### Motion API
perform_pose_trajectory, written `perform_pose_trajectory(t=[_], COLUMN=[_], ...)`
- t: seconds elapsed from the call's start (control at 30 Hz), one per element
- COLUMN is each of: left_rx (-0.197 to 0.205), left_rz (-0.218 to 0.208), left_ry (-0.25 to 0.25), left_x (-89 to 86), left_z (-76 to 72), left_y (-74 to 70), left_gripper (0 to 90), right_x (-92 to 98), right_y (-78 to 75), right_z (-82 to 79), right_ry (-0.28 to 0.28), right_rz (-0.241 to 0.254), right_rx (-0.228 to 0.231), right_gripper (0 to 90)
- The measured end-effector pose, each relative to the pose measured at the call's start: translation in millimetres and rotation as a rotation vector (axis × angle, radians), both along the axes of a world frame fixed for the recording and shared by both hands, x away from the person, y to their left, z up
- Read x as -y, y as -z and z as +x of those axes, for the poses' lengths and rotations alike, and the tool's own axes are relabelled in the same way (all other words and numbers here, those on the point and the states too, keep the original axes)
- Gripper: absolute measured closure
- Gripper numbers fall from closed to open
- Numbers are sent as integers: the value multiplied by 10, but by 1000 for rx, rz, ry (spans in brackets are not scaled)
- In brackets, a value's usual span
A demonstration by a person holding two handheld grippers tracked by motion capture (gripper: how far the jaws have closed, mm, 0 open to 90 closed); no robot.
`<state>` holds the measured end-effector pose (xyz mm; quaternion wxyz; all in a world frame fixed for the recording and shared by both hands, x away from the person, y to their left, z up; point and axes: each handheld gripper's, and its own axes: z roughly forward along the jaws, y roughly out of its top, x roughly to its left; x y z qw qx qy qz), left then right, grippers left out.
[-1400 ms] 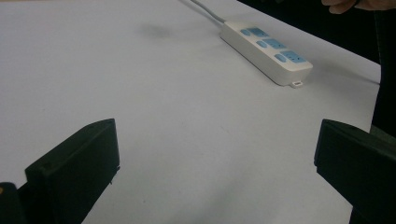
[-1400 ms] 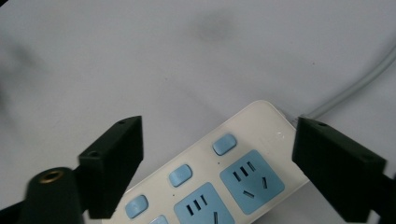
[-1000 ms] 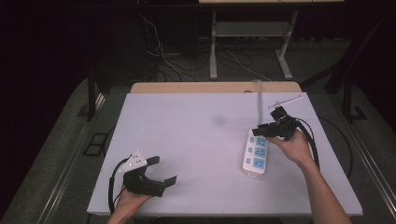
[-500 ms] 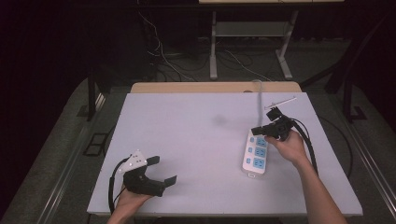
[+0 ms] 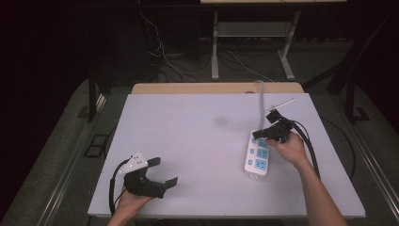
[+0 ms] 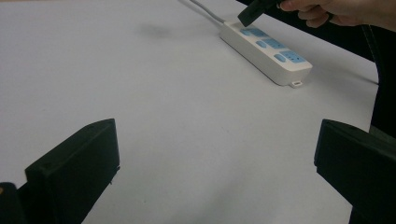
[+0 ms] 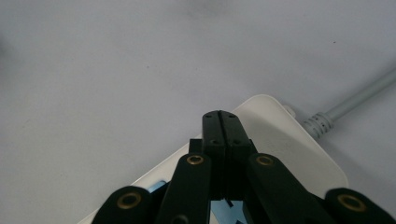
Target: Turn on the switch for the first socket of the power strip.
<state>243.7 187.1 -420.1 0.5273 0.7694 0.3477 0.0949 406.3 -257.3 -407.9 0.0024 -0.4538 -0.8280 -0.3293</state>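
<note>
From the high view, the power strip point(image 5: 258, 154) lies flat at the right of the counter point(image 5: 197, 141), long axis running near-to-far with its grey cable point(image 5: 260, 106) leaving the far end, while the right gripper point(image 5: 261, 133) hangs over that far end, probably to press a switch or socket. Along the left gripper view, the left gripper point(image 6: 215, 163) is wide open, empty and well apart from the strip, apparently on standby. Along the right gripper view, the jaws meet with nothing between them, just above the strip's cable end.
</note>
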Motion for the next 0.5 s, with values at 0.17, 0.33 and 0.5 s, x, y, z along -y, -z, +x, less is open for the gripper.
perform_pose_trajectory(t=[0.17, 0.33, 0.5], left_rx=[-3, 2, 3], left_rz=[-1, 1, 6], left_ry=[0, 1, 5], left_x=[-1, 3, 6], left_z=[1, -1, -2], left_y=[-1, -5, -6], left_gripper=[0, 0, 0], right_x=[-20, -64, -50], right_y=[34, 13, 25], right_z=[6, 0, 6], right_ry=[-12, -36, -46], right_rz=[-5, -46, -47], right_rx=[-21, -12, -20], right_gripper=[895, 897, 899])
